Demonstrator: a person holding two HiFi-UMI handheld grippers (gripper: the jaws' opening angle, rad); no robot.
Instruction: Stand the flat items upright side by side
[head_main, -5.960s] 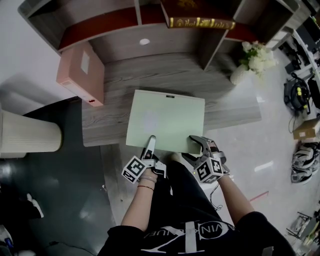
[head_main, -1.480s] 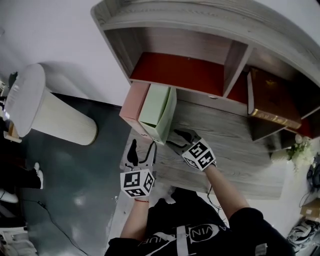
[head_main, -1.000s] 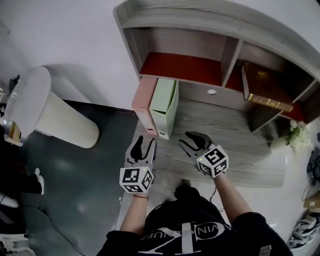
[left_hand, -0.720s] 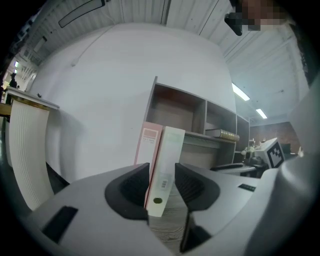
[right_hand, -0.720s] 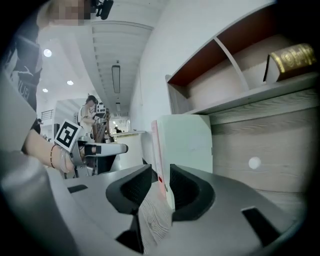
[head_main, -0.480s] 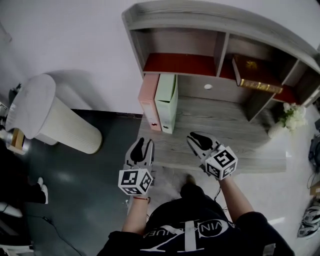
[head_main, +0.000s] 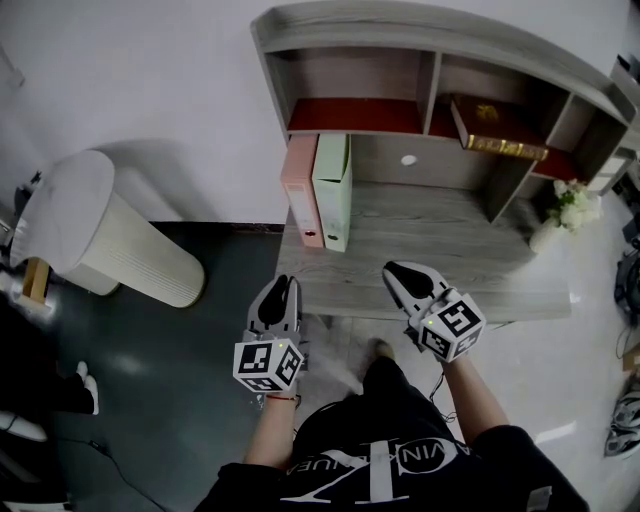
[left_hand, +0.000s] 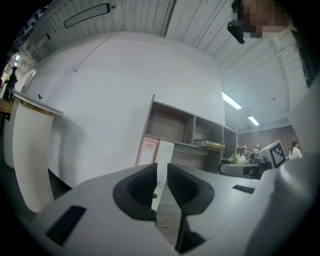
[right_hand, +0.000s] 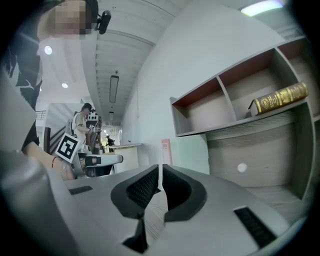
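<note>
Grey wood-grain table (head_main: 450, 255) with a grey shelf unit (head_main: 400, 25) of open compartments rising at its rear edge against the white wall; the compartment floors are dark red. On the dark floor to the left of the table stands a white ribbed cylindrical bin (head_main: 110, 235), well apart from it.

The task's things are a pink flat box file (head_main: 300, 195) and a pale green flat box file (head_main: 333, 190). Both stand upright on the table's left end, side by side and touching, with the pink one nearer the table's edge and their tops reaching under the lowest shelf.

The left gripper (head_main: 281, 288) and the right gripper (head_main: 398, 272) are held level over the table's near edge, well apart from the files. The jaws of both have just been closing. The left jaws stand narrowly apart and the right jaws are all but together, and nothing lies between either pair.

A dark red book with a gilt edge (head_main: 495, 125) lies in a right-hand compartment. A bunch of white flowers (head_main: 572, 205) stands at the table's right end.
</note>
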